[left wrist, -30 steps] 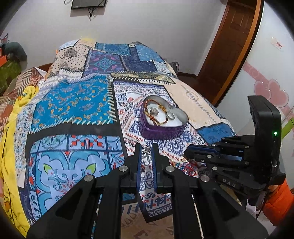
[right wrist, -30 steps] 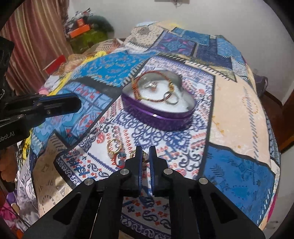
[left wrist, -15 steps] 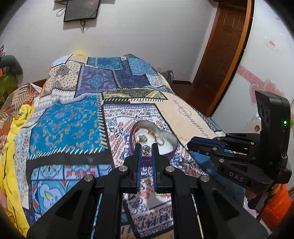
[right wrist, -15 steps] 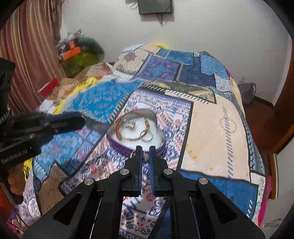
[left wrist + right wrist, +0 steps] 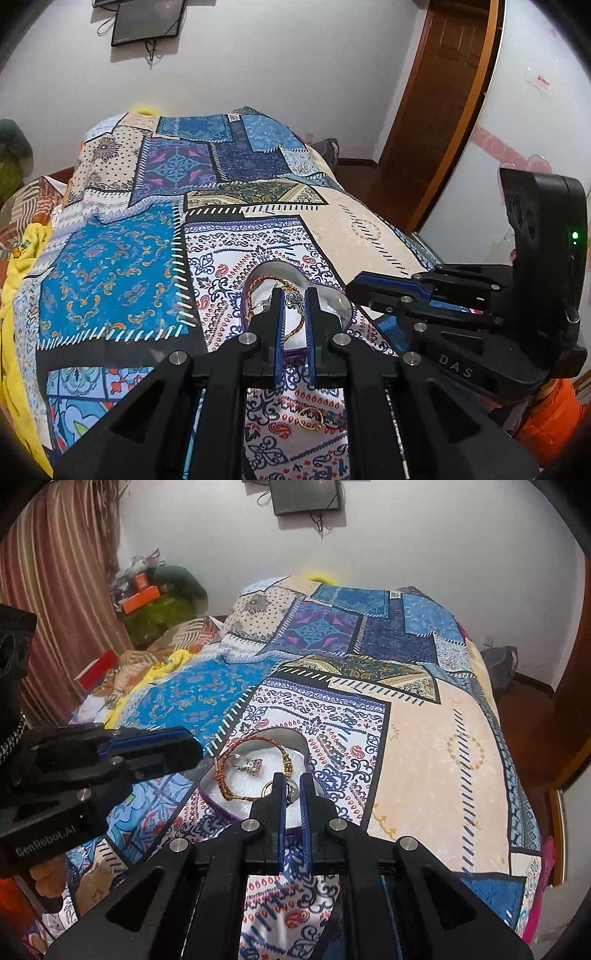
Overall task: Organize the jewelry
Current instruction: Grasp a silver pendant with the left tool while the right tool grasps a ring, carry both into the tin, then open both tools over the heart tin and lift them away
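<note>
Both grippers have risen from the quilt over the last second and now hang over the purple heart-shaped tin box [image 5: 221, 806], each with a small piece of jewelry carried up with it. The left gripper [image 5: 294, 300] has its blue-padded fingers [image 5: 279, 325] drawn close, pinching a silver filigree ornament [image 5: 293, 300] right at the tips, above the white lining of the box. The right gripper [image 5: 291, 788] likewise has its fingers nearly together, nipping a small silver ring with a pale stone [image 5: 291, 794] near the tips, over the near right part of the box.

Inside the box lie a red-and-gold braided bracelet [image 5: 225, 788] curving round its left side and far rim, a silver ring with a pinkish stone [image 5: 255, 765] near the middle, and a thin gold hoop [image 5: 269, 788] just left of the right gripper's fingers. The box sits on the blue-and-white patchwork quilt [image 5: 436, 746]. On the quilt nearer than the box, between the left gripper's arms in the left wrist view, lies a gold ring [image 5: 311, 419], apart from the box.
</note>
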Demonstrator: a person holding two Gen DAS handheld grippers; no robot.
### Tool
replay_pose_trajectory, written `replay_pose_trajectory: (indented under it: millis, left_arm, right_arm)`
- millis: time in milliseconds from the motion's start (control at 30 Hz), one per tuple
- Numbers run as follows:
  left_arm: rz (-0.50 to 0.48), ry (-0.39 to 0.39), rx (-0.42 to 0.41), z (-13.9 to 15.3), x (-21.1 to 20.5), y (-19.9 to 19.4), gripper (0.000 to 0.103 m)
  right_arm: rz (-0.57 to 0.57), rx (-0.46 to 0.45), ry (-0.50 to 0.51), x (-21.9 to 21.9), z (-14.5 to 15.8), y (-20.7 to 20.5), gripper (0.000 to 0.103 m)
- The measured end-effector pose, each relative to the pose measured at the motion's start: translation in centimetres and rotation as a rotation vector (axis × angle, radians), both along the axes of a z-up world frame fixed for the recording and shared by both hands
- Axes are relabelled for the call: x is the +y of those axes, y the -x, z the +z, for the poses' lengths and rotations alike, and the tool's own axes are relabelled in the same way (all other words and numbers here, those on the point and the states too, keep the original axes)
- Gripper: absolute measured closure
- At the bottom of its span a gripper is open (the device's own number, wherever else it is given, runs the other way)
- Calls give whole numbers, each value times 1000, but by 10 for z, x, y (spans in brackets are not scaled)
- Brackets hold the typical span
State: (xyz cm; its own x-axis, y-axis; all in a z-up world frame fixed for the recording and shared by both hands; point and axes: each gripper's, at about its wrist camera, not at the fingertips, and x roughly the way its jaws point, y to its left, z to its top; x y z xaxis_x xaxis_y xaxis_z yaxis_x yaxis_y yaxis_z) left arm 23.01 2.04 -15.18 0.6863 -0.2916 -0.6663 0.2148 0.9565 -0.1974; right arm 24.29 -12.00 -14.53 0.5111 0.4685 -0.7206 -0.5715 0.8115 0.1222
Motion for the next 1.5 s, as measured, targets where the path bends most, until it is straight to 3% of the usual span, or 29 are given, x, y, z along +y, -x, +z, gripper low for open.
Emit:
replay_pose_trajectory:
  millis: [600,1033,1200,1367,1500]
  left_arm:
    - [-36,24,86,-30,-5,-22,94]
    - [-37,21,66,-20,-3,-14,94]
    - [-22,14,41,-8,1,-6,94]
    - [2,-5,8,5,6,5,94]
    - [23,-13,3,12,10,14,94]
  right_arm:
    - [56,88,50,13,-21,-12,97]
    - [45,93,48,11,-19,-12,95]
    - [37,59,58,12,-9,-7,85]
    - [20,27,55,9,3,0,67]
    - [13,-7,50,6,17,9,66]
